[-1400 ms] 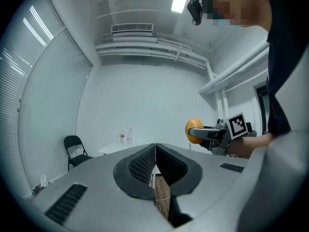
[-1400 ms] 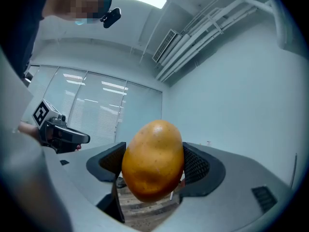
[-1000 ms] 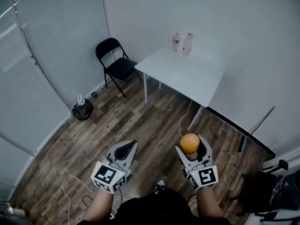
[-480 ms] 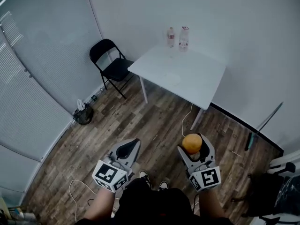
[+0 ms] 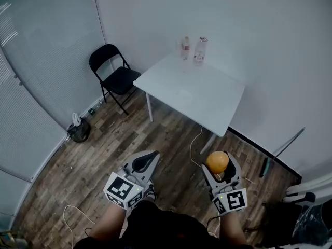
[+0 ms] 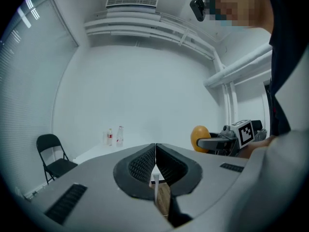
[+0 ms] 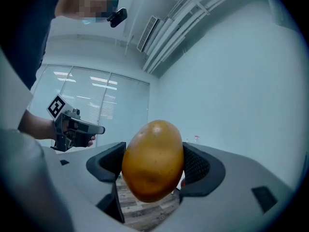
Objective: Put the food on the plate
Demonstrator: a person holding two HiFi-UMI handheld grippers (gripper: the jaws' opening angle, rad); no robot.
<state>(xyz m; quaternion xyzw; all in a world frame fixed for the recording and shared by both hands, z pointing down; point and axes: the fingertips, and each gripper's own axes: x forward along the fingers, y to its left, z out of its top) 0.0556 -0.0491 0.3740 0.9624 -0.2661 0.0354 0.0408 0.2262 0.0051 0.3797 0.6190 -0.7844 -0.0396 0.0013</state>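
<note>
The right gripper [image 5: 220,165] has its jaws clamped on the rounded yellow-orange food [image 5: 217,161], held over the wooden floor [image 5: 104,139] and well apart from the white surface [image 5: 207,100] ahead. The left gripper [image 5: 147,158] has its jaws pressed together with nothing between them. Two bottles [image 5: 185,48] stand at the surface's far edge, near a black folding chair [image 5: 111,71]

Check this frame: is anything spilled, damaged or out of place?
Nothing stands out. The right gripper holds the orange food squarely, the left gripper is shut and empty, and both bottles stand upright on the white table. A loose cable trails on the floor, merely untidy.
</note>
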